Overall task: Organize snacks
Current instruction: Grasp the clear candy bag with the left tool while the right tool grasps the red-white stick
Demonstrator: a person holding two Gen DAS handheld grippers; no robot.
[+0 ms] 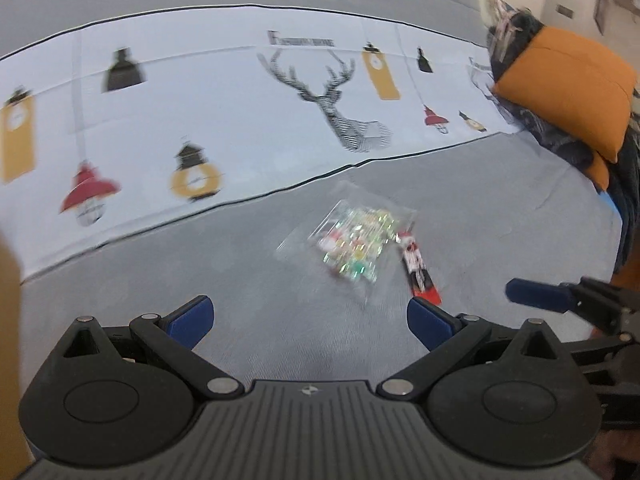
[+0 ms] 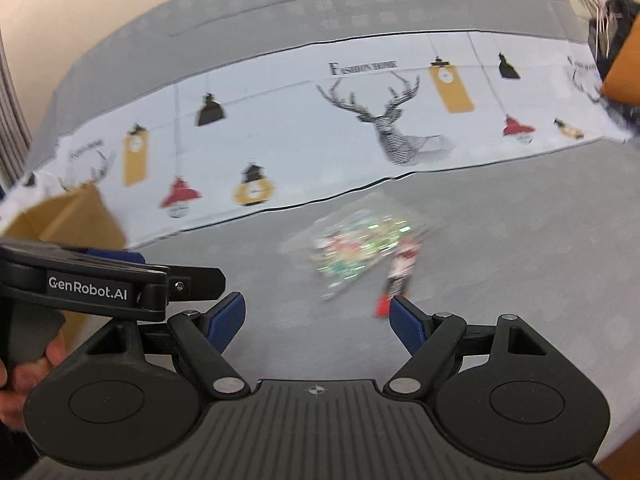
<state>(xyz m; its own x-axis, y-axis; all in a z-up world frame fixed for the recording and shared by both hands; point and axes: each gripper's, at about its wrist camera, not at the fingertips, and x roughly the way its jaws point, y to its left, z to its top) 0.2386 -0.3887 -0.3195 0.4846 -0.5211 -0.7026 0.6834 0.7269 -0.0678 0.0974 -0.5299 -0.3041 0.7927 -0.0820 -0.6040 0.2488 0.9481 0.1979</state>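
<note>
Both the left hand-held gripper [image 1: 310, 322] and the right hand-held gripper [image 2: 316, 318] are apart and empty; I think one should clamp the clear candy bag [image 1: 352, 240] at its edge, beside the red snack stick [image 1: 418, 272].

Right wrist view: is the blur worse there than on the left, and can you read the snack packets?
Right wrist: clear bag and red packet smeared, unreadable. Left wrist: bag and packet milder blur, print still illegible. Both: fisheye bends the cloth edges.

Black left gripper [image 1: 310, 320], blue fingertips [image 1: 191, 319], "GenRobot.AI" marking.
</note>
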